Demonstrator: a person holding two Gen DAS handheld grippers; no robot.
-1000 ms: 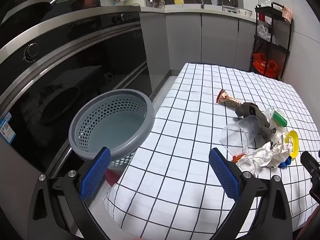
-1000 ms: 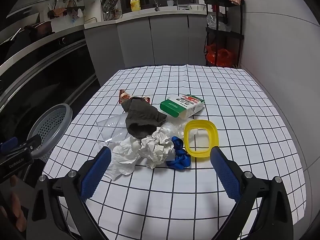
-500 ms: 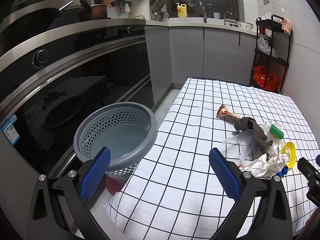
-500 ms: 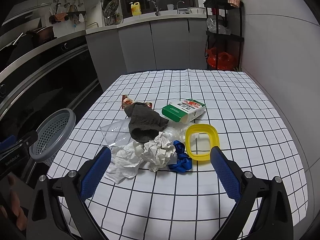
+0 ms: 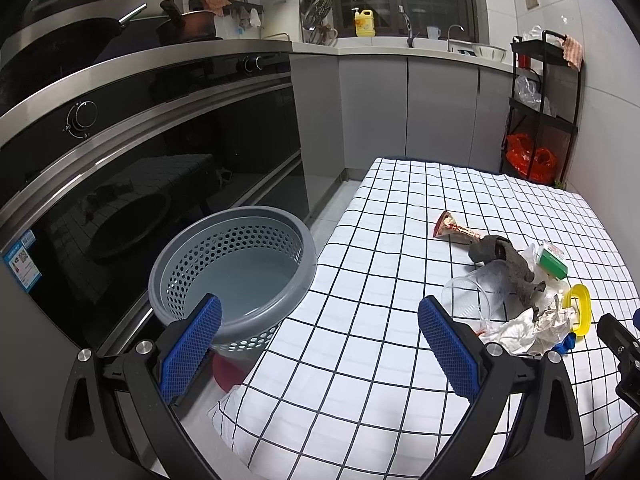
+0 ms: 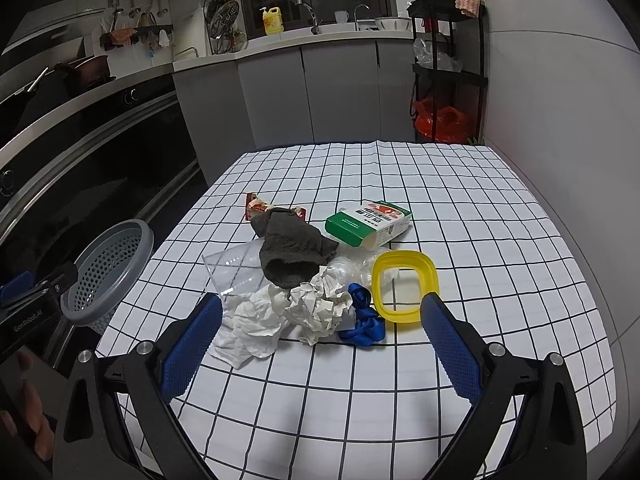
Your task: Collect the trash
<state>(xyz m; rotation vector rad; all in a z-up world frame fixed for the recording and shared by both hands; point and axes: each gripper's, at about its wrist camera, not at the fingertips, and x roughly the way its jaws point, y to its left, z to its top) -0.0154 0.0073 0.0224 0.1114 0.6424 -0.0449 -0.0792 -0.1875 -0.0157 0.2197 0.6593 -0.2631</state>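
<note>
Trash lies heaped near the middle of the table point(image 6: 460, 208), which wears a white cloth with a black grid. Beyond the table's left edge stands a grey perforated basket point(image 6: 105, 272), close against the cloth and with nothing showing in it in the left wrist view. From the left of the heap: a clear plastic cup point(image 6: 232, 270) on its side, with a red snack wrapper point(image 6: 256, 208) behind it toward the far edge. A dark grey rag point(image 6: 294, 250) drapes over the cup and touches the wrapper. In front of the rag, toward the near edge, sit a crumpled white tissue point(image 6: 250, 330) and a wad of crumpled paper point(image 6: 318, 306), touching each other. Just right of the wad is a blue strap point(image 6: 362, 322), and touching that a yellow plastic ring point(image 6: 404, 286). Behind the ring lies a green and white carton point(image 6: 370, 222) on its side.

Over the table's near left corner, beside the basket, the left gripper point(image 5: 318, 346) hangs with its blue pads spread wide and nothing between them. Just short of the heap, the right gripper point(image 6: 318, 346) hovers above the near edge, its jaws likewise wide apart and empty, framing the tissue, wad and strap.
</note>
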